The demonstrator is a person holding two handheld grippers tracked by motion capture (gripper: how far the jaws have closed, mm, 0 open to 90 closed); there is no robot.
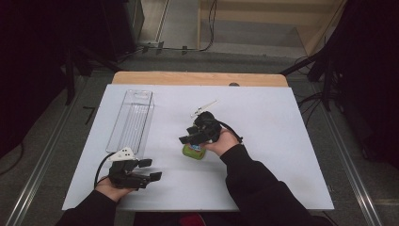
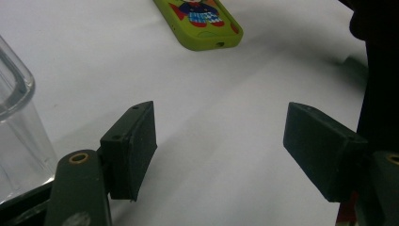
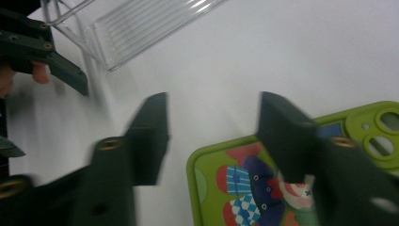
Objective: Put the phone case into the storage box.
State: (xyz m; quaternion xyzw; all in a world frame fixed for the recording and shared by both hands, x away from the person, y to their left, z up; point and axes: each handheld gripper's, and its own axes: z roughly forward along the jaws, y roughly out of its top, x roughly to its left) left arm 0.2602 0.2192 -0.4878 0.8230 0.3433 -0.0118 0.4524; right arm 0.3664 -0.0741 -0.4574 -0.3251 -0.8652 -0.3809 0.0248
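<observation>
In the high view the white surface [image 1: 263, 141] carries a clear plastic tray [image 1: 131, 120] on its left half, lying lengthwise from near to far, and a green phone case [image 1: 193, 151] close to the middle. The right gripper [image 1: 187, 139] hangs directly over the case, pointing left and down, with its hand and dark sleeve coming in from the near right. The left gripper [image 1: 149, 169] rests low at the near left, just off the near end of the tray and well apart from the case. In the left gripper view its two jaws stand moderately apart with bare surface between them and nothing held; the phone case [image 2: 207, 21] lies flat farther off, printed side up, and a corner of the clear tray [image 2: 16, 117] rises at the left edge. In the right gripper view the gripper [image 3: 211, 136] has its jaws partly spread; one jaw hovers over the bare surface beside the case's edge and the other over the phone case [image 3: 244, 188], whose cartoon print and camera cut-out face up. The pads do not press on it, and the picture is blurred. The tray [image 3: 136, 28] and the left gripper [image 3: 42, 56] lie beyond
</observation>
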